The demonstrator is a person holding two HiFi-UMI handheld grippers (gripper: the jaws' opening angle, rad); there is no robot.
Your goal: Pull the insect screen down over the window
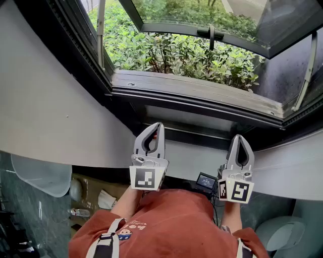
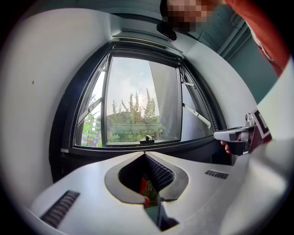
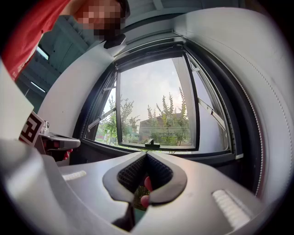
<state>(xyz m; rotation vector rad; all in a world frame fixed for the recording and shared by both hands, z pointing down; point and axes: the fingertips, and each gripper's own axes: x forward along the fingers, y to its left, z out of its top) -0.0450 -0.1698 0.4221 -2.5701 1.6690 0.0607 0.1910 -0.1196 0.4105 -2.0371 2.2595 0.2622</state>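
In the head view the left tool [image 1: 157,125] and the right tool [image 1: 238,136] are held side by side just below the window [image 1: 192,98], both pointing at its lower frame without touching it. Each is clenched on nothing, its tips pressed together. The glass sash [image 1: 202,15] is swung outward above green shrubs [image 1: 176,55], and a person's red shirt [image 1: 171,221] fills the bottom edge below the window. In the left gripper view the left tool [image 2: 146,154] shows its jaws meeting at the tip with nothing between them. The window stands ahead with the sash's handle [image 2: 147,139] at its lower edge, and the right tool sits at the window's right side. In the right gripper view the right tool [image 3: 147,155] is likewise clamped empty below the window, with the left tool at the window's lower left. The insect screen cannot be picked out in any view; the window opening is uncovered.
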